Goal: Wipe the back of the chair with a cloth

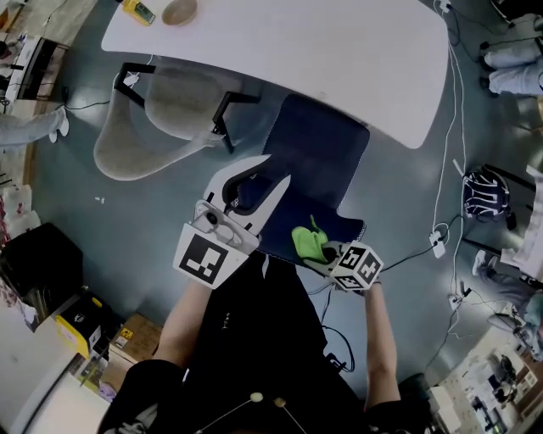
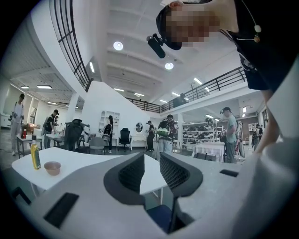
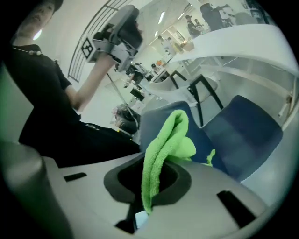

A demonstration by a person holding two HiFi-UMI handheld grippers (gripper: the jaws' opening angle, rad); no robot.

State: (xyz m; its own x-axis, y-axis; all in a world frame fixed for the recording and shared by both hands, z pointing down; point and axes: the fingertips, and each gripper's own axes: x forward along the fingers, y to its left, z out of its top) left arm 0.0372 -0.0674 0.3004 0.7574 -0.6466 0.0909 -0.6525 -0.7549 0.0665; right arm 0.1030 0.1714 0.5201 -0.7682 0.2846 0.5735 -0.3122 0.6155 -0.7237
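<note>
A dark blue chair [image 1: 321, 161] is tucked under the white table, and its back [image 1: 284, 242] is the part nearest me. My right gripper [image 1: 321, 252] is shut on a bright green cloth [image 1: 310, 242], which sits at the top edge of the chair back. In the right gripper view the cloth [image 3: 161, 149] hangs folded from between the jaws, with the chair back [image 3: 159, 119] and seat [image 3: 243, 128] behind it. My left gripper [image 1: 273, 169] hovers over the chair, open and holding nothing. A bit of blue seat [image 2: 161, 217] shows below its jaws [image 2: 151, 163].
The white table [image 1: 339, 51] carries a yellow bottle [image 1: 140, 10] and a bowl [image 1: 178, 10]. A beige chair [image 1: 144, 127] stands at the left. Cables and a backpack [image 1: 485, 193] lie on the floor at the right, boxes [image 1: 127, 335] at the lower left. Several people stand far off.
</note>
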